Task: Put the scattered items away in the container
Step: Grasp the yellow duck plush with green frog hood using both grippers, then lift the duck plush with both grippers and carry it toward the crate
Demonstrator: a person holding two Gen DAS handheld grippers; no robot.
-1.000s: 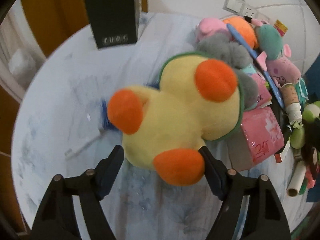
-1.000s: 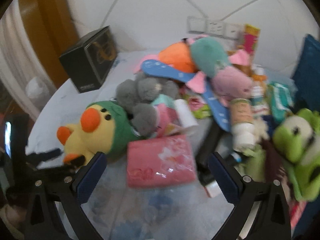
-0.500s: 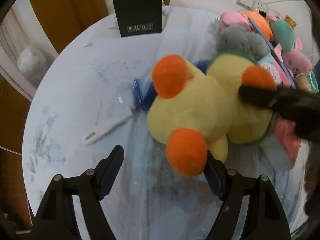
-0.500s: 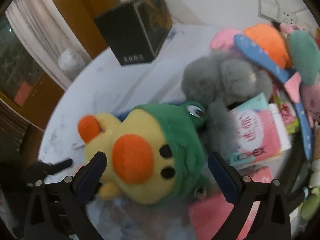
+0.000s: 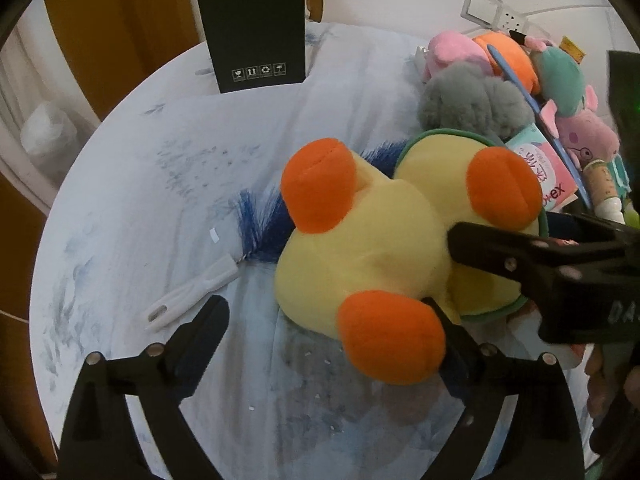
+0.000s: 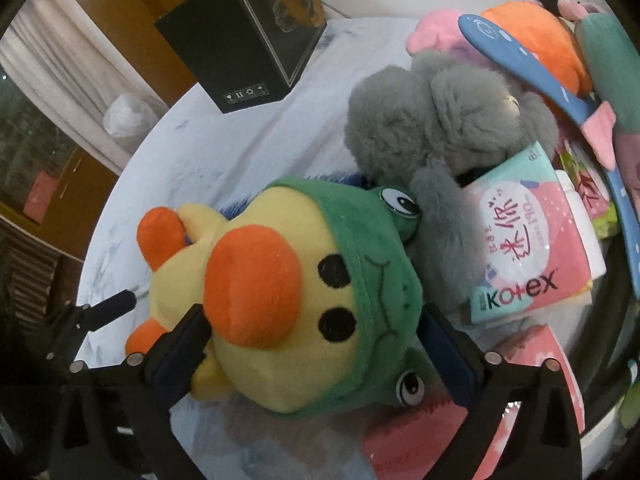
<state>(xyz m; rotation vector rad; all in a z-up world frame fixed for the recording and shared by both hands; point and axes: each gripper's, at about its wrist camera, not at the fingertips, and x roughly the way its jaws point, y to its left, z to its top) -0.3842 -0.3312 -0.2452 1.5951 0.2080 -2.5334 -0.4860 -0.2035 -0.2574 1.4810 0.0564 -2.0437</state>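
A yellow duck plush (image 5: 360, 248) with orange feet and a green frog hood (image 6: 372, 264) lies on the round table. My left gripper (image 5: 324, 312) hangs over its feet end. Its jaws are opening; the left pad stands clear of the plush and an orange foot (image 5: 392, 336) lies against the right finger. My right gripper (image 6: 314, 330) straddles the duck's head at full width, one finger by the beak and one by the hood. One of its fingers (image 5: 500, 256) crosses the duck's neck in the left wrist view.
A black box (image 5: 252, 24) stands at the table's far edge. A blue brush with a white handle (image 5: 192, 304) lies partly under the duck. To the right are piled a grey plush (image 6: 440, 120), a Kotex pack (image 6: 520, 248), a pink pack (image 6: 532, 400) and more toys.
My left gripper's jaws have spread off the duck, which now rests on the table. My right gripper has dropped from above the pile and come around the duck's head.
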